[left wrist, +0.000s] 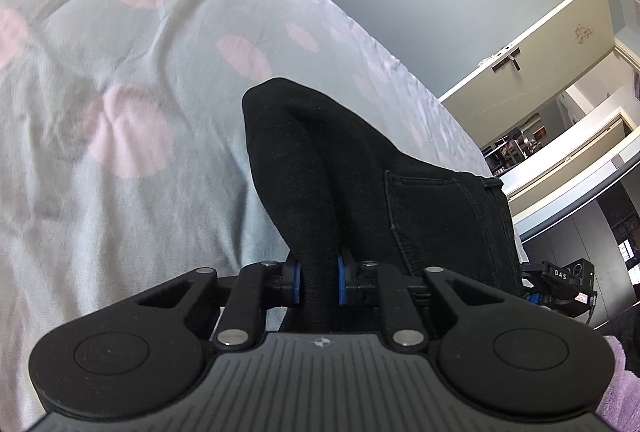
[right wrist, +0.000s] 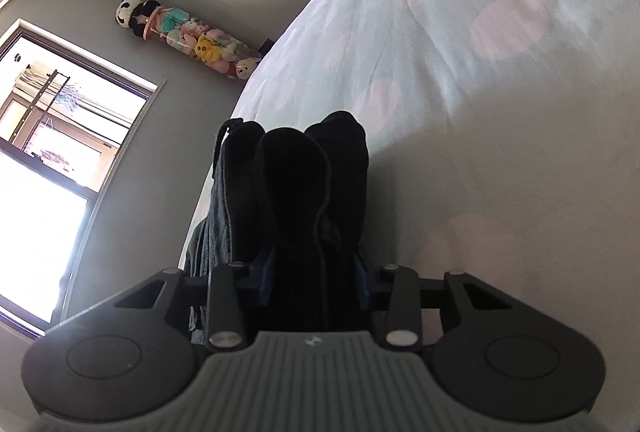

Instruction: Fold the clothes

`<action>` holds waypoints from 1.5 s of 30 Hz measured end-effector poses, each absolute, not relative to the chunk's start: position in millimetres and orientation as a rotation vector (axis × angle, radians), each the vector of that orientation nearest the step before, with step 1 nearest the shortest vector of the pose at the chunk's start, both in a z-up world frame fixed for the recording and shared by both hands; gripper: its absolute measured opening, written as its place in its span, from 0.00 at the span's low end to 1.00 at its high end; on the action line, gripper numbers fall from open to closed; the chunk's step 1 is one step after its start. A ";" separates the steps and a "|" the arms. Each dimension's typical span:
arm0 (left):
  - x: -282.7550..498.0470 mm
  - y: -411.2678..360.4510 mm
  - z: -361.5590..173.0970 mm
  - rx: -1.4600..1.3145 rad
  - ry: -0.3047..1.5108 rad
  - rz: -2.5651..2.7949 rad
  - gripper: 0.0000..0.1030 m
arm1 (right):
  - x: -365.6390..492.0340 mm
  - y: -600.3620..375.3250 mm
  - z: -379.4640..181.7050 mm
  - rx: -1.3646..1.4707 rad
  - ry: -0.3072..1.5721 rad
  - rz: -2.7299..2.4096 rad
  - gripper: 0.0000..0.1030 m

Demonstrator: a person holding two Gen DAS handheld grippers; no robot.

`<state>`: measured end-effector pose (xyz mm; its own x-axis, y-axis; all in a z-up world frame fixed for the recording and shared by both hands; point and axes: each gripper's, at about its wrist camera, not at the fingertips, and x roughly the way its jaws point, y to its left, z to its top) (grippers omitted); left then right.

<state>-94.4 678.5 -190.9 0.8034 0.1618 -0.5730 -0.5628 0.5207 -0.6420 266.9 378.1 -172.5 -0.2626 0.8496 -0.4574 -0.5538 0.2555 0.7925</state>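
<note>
A black garment (left wrist: 360,176) with a stitched pocket and waistband, likely trousers, is held up over the bed. My left gripper (left wrist: 320,282) is shut on a fold of it, the blue pads (left wrist: 295,278) pinching the cloth. In the right wrist view my right gripper (right wrist: 316,274) is shut on a thick bunch of the same black garment (right wrist: 296,184), which stands up in several folds between the fingers. The right gripper also shows at the right edge of the left wrist view (left wrist: 560,284), beyond the garment.
The bed has a pale blue sheet with pink spots (left wrist: 132,80), also in the right wrist view (right wrist: 480,92). A window (right wrist: 52,168) and a tube of plush toys (right wrist: 188,36) are on the grey wall. Cream cabinets (left wrist: 540,72) stand to the right.
</note>
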 end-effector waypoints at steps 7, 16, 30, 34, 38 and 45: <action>-139.5 698.5 -151.3 -0.863 0.470 0.506 0.17 | 228.0 395.6 -126.5 0.254 1.203 1.438 0.40; -235.0 790.8 -81.0 -0.712 0.480 0.667 0.17 | 140.5 517.7 -95.7 0.318 1.173 1.527 0.40; -311.0 950.5 -81.0 -0.593 0.449 0.818 0.17 | 45.3 730.7 -130.7 0.436 1.139 1.574 0.40; -314.9 971.7 -108.0 -0.616 0.399 0.835 0.17 | 35.4 762.7 -142.3 0.414 1.130 1.556 0.40; -313.8 981.2 -140.9 -0.633 0.426 0.850 0.17 | 30.0 773.6 -157.4 0.349 1.131 1.537 0.40; -321.1 966.9 -152.6 -0.540 0.443 1.000 0.34 | 28.7 769.2 -173.4 0.298 1.114 1.476 0.48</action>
<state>-321.1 966.9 -152.6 0.4723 0.6646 -0.5790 -0.8755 0.4301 -0.2205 28.7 769.2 -173.4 -0.2646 0.8753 -0.4048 -0.6294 0.1613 0.7601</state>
